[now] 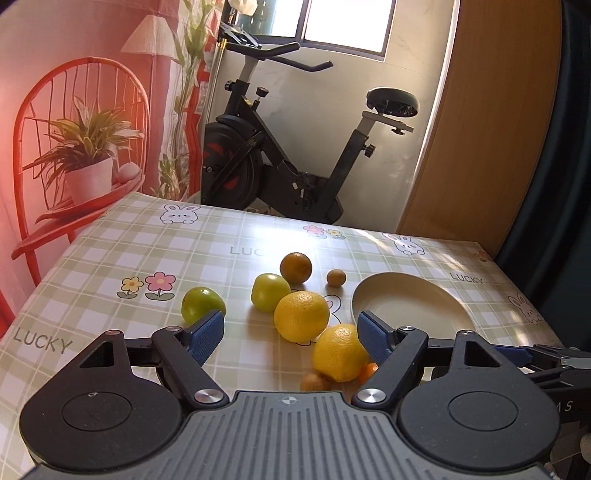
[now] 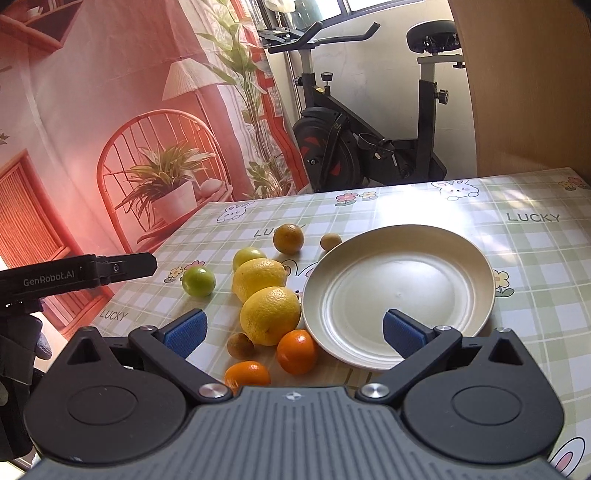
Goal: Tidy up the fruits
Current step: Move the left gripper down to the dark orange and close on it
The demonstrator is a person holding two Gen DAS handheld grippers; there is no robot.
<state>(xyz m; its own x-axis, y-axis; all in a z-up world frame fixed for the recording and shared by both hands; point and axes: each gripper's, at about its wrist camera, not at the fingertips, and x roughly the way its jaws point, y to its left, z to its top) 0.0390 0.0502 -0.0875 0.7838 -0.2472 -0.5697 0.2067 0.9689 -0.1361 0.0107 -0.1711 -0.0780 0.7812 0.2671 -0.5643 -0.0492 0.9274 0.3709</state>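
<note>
Sunlit room w/ exercise bike point(image 1: 280, 147), window point(image 1: 347, 22), red printed backdrop point(image 1: 92, 110), wooden panel point(image 1: 491, 129).

Bright daylight via window point(image 1: 347, 22); glare on tablecloth point(image 2: 424, 206); pink flare left; soft fruit shadows; fisheye warp, dark corners.

I see a glossy, smooth cream plate point(image 2: 399, 254) on the desk's point(image 2: 535, 251) shiny checked oilcloth; the lemons point(image 2: 269, 314) look pebbled, my fingers point(image 2: 186, 328) ribbed blue rubber.
</note>
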